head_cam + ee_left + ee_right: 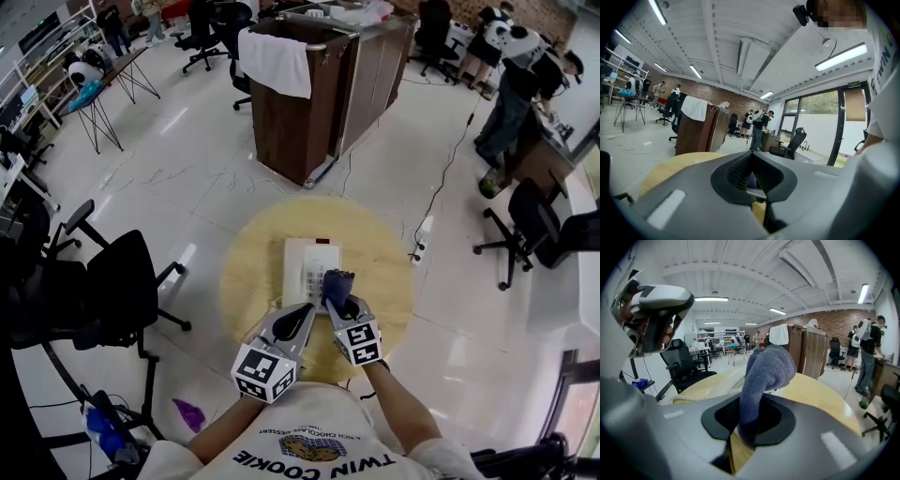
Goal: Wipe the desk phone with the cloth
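Observation:
A white desk phone [307,270] lies on a round wooden table [253,262]. My right gripper [344,303] is shut on a blue-grey cloth [337,284], which rests on the phone's right edge. In the right gripper view the cloth [767,373] stands up out of the jaws of the right gripper [750,422], and part of the phone [734,382] shows to its left. My left gripper [297,319] hovers just before the phone's near edge, beside the right one. In the left gripper view the left gripper [751,176] has its jaws shut with nothing held.
A black office chair [120,284] stands left of the table. A wooden cabinet [314,89] with a white towel over it is beyond the table. A power strip [422,238] and cable lie on the floor at right, where another chair [525,225] stands.

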`<state>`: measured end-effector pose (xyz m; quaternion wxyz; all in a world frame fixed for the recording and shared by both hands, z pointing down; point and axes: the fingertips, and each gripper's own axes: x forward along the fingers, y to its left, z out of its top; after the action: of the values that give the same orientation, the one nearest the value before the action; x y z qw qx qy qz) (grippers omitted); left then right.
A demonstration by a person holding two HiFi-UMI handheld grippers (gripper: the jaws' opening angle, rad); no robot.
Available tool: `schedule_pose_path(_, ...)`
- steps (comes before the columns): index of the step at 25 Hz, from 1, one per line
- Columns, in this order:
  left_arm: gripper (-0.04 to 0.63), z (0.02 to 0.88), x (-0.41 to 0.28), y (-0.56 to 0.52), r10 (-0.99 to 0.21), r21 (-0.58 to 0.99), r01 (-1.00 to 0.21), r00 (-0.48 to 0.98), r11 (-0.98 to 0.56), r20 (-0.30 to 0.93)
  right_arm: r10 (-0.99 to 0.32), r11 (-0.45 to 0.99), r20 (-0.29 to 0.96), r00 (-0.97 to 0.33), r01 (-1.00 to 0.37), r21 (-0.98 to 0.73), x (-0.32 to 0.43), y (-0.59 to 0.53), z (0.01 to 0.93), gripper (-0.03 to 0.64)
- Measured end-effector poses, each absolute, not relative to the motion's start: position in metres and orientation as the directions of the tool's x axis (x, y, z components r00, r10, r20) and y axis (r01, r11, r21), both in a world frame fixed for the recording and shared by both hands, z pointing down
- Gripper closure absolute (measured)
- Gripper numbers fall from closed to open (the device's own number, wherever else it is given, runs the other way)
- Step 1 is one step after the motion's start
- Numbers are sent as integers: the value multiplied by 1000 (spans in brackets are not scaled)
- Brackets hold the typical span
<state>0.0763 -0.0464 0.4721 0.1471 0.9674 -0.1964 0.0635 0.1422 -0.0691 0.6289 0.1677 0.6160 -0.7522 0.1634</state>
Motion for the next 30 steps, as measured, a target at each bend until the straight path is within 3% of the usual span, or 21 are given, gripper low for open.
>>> schedule_pose_path(14,603,477,88,-40,-315,271,-357,930,-894,188,-867,157,465,-178,-984,-85,125,-36,638,551)
schedule_pose_path(19,603,477,85,-44,-330,269,-372,925,-888,189,-902,4,427,-67,-989,-148,166,-34,624,551)
schedule_pose_path(23,603,478,82,-47,-344,269,-386,920,-882,190,-878,-141,479,20,-966,-217,206,-30,638,551)
schedule_pose_path(30,603,477,80,-49,-362,263,-403,912,-877,191,-849,-137,528,-13,-960,-244,214,-40,654,551)
